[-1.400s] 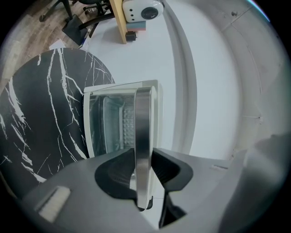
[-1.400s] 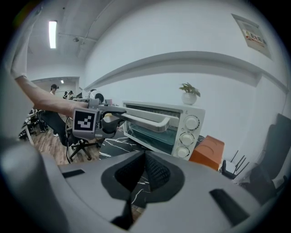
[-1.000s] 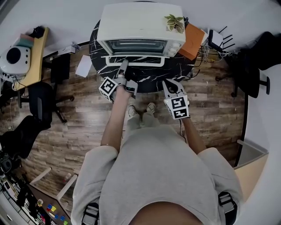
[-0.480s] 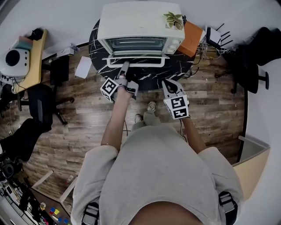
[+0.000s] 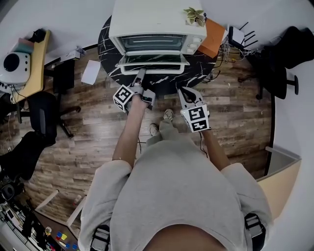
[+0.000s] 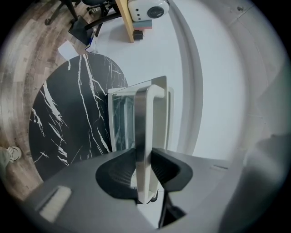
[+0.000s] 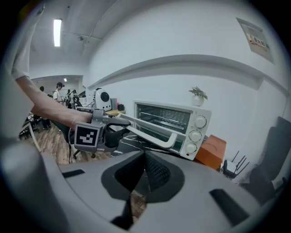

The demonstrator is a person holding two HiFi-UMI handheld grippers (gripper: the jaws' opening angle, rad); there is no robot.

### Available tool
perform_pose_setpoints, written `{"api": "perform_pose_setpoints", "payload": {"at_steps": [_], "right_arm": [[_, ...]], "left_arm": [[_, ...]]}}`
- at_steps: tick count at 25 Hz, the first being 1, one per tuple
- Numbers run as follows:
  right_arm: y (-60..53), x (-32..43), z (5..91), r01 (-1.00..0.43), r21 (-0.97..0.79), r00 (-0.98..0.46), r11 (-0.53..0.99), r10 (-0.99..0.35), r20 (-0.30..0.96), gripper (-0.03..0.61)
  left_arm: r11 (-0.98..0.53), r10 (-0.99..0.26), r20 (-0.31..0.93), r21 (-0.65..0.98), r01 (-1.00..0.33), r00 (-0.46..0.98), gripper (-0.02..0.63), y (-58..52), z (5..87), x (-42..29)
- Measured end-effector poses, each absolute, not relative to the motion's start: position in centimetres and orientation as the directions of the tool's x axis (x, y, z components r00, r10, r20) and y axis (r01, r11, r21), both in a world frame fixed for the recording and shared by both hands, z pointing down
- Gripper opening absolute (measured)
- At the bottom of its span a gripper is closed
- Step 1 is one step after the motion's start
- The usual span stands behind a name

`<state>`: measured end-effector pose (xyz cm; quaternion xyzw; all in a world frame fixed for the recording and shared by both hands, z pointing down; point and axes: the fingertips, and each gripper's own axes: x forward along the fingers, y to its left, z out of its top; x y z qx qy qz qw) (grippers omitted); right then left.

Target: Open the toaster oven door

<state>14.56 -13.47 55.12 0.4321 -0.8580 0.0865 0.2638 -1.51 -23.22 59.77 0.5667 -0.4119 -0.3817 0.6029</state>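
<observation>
- Your left gripper (image 5: 141, 72) is clamped on the handle (image 5: 153, 70) of the toaster oven (image 5: 157, 22), and its jaws have just been closing a touch tighter on that bar.
- The left gripper view confirms it: both pads squeeze the handle (image 6: 143, 127), with the left gripper (image 6: 144, 164) biting toward the bar's left part.
- The door (image 5: 153, 59) is tipped out and down, partway open. It sits at 12 o'clock from you on the black marble table (image 5: 105, 44).
- Your right gripper (image 5: 182, 93) hangs at 4 o'clock of the left one, jaws pressed together on nothing (a pure spectator).
- A small plant (image 5: 195, 14) sits on the oven's top, with an orange box (image 5: 212, 39) at the oven's 3 o'clock.
</observation>
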Motion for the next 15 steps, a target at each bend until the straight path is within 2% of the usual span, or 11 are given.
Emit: {"api": "perform_pose_setpoints", "payload": {"at_steps": [15], "right_arm": [[-11.8, 14.1, 56.4, -0.772, 0.066, -0.503, 0.632, -0.671, 0.545, 0.014]], "left_arm": [[0.093, -0.924, 0.094, 0.995, -0.020, 0.370, 0.103, -21.4, 61.7, -1.5]]}}
